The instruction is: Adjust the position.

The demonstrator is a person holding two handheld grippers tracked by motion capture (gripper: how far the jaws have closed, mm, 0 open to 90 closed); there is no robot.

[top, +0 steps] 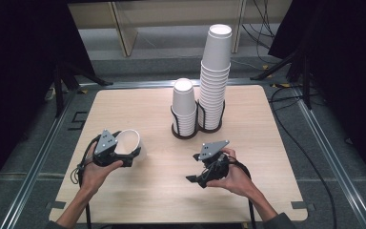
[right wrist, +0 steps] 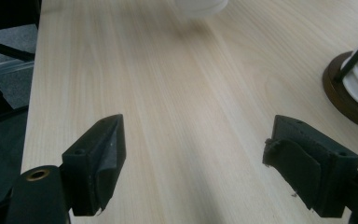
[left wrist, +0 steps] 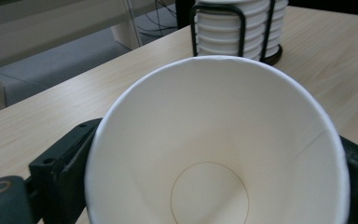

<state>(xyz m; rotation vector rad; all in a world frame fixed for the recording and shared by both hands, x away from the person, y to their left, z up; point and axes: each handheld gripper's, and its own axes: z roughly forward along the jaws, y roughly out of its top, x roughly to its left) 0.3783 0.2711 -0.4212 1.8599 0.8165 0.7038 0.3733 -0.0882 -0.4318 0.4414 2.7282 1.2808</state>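
A white paper cup is held in the left gripper, at about 8 o'clock on the wooden table in the high view. The cup is tipped on its side, and its open mouth is turned toward 12 o'clock. In the left gripper view the cup is seen from the mouth down to its round bottom, and a black jaw is pressed against each side of it. So the left gripper is closed on the cup.

The right gripper is held at about 5 o'clock on the table in the high view, and its tips are pointed toward 8 o'clock. In the right gripper view its two black jaws are set wide apart, and bare table is seen between them. Nothing is held by the right gripper; it is open.

Two stacks of white paper cups are kept in black wire holders near the middle of the table, toward 12 o'clock. The short stack is just beside the tall stack, at its 9 o'clock side. The held cup is well apart from both stacks. Part of a stack in its wire holder is seen at 12 o'clock in the left gripper view, behind the cup.
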